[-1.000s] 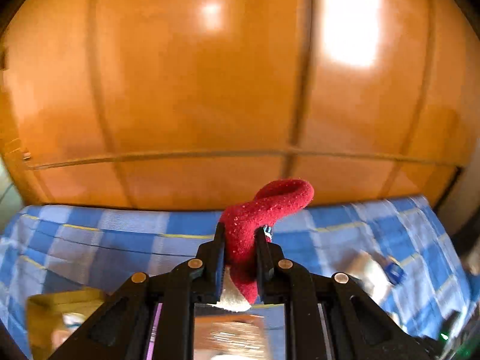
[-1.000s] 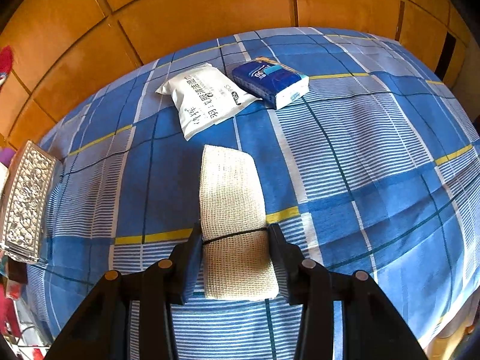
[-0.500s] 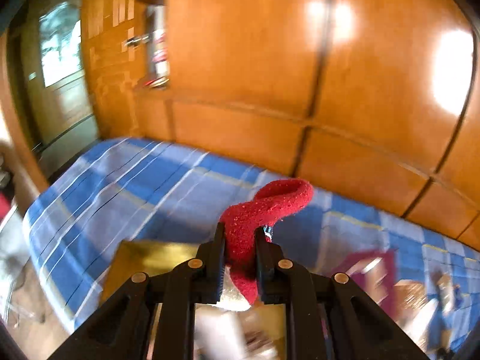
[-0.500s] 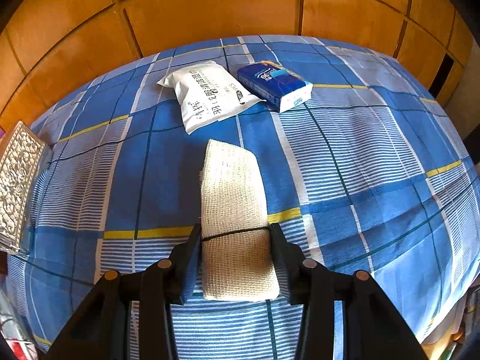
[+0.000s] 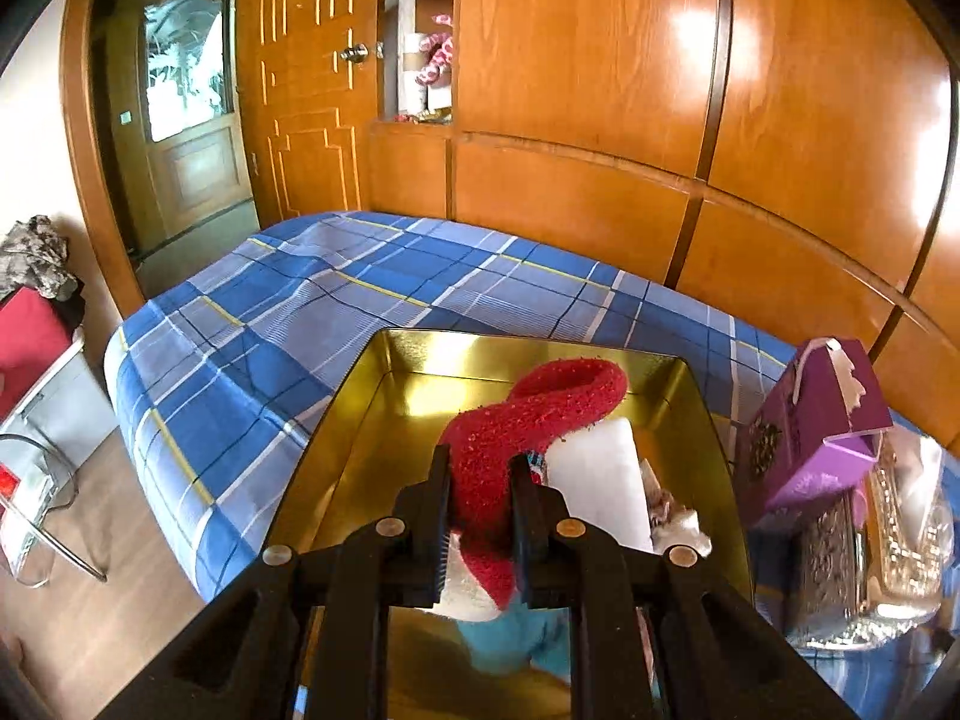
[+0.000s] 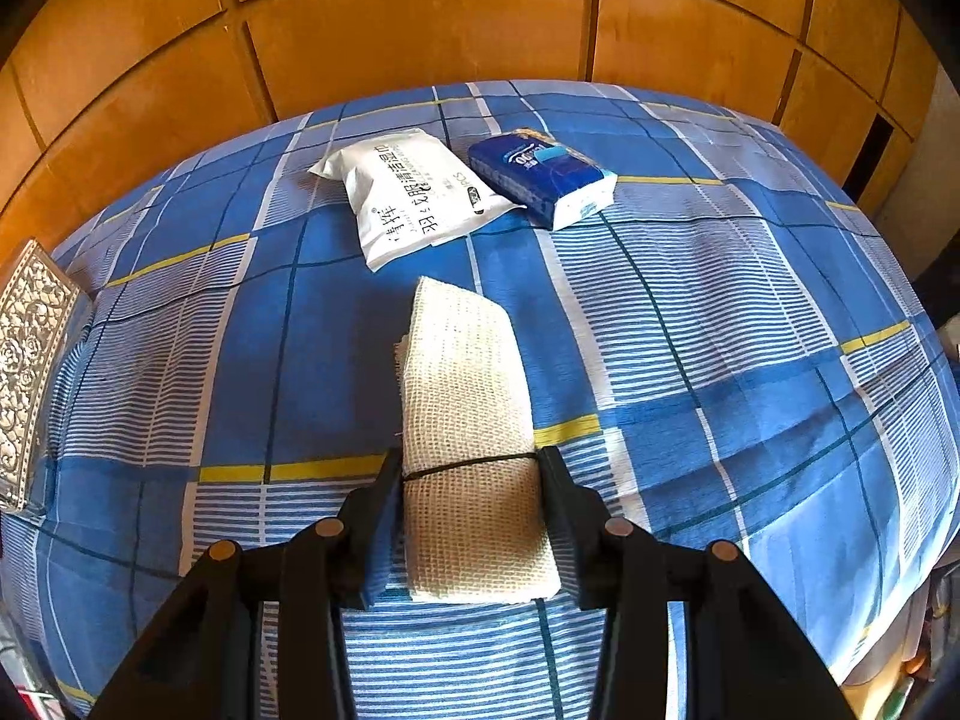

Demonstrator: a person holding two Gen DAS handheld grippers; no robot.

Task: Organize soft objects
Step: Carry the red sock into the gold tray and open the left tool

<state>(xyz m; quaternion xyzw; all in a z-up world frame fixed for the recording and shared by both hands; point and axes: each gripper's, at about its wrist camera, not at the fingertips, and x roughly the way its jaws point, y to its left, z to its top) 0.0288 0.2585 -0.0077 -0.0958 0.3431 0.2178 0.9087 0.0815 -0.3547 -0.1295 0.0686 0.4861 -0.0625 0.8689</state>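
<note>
Blue plaid bedcover (image 6: 720,360) spread over bed, wood-panelled wall (image 5: 600,60) behind. Purple gift box (image 5: 816,420) upright near bed edge, ornate silver boxes (image 5: 870,552) just beside it; one silver box (image 6: 27,372) at left edge of right view. Panelled door (image 5: 300,90) at room corner. Wall niche (image 5: 426,66) holds pink-white item, possibly plush toy. Red-topped stand (image 5: 30,348) on floor.

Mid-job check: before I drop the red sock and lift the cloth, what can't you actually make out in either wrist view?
- Left wrist: the gold tin's near end and the teal item are hidden behind the left gripper and its red sock.
- Left wrist: the purple box blocks the silver box behind it.
- Right wrist: whether the right gripper pinches the folded cloth or merely flanks it.
- Right wrist: the embossed silver lid is cut by the left edge.
</note>
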